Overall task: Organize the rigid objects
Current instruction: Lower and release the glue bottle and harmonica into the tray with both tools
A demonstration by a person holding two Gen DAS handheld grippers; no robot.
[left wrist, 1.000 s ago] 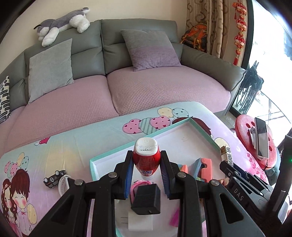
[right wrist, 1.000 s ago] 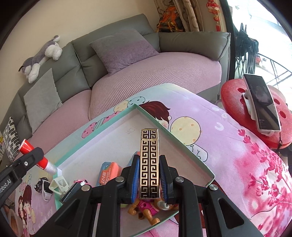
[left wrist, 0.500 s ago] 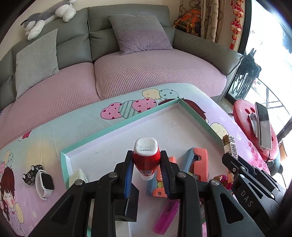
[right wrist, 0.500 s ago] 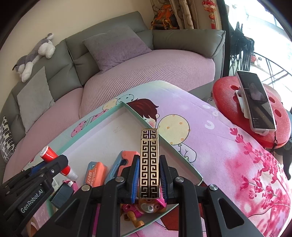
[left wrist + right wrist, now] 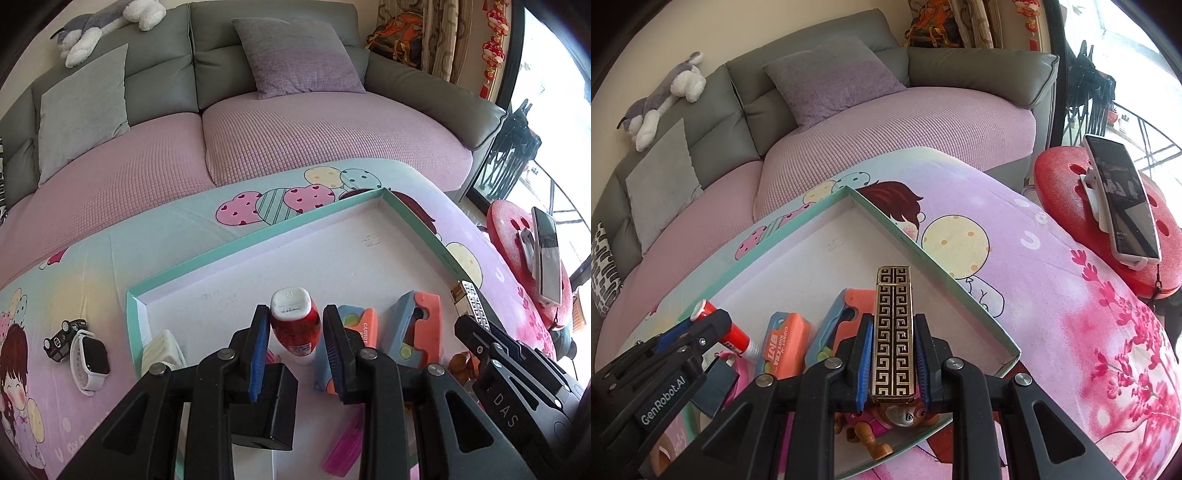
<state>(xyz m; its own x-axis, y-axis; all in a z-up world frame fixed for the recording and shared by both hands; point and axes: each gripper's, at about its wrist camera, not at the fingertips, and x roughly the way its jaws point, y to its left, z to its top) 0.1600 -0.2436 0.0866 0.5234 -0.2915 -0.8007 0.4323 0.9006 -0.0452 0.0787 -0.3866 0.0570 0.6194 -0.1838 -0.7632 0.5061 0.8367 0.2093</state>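
My left gripper [image 5: 295, 309] is shut on a red tube with a white cap [image 5: 295, 326], cap pointing away from me, low over the near left part of the teal-rimmed white tray [image 5: 258, 236]. In the right wrist view the same tube [image 5: 733, 338] pokes out of the left gripper's black fingers [image 5: 701, 332]. My right gripper [image 5: 893, 319] is shut on a gold-and-black patterned flat case [image 5: 894, 332], held over the tray's near right rim [image 5: 923, 258]. That case [image 5: 474, 301] also shows at the right of the left wrist view.
In the tray lie an orange carrot-print box [image 5: 360, 325], a blue-and-orange block [image 5: 417, 325], a black box [image 5: 273, 402], a pink piece [image 5: 343, 454] and a toy pup [image 5: 886, 424]. A smartwatch [image 5: 90, 356] and toy car [image 5: 61, 338] lie left of it. A red stool with a phone [image 5: 1123, 199] stands right.
My left gripper has come down and forward over the tray with the red tube still in it. The right gripper has hardly moved and keeps its hold on the patterned case.
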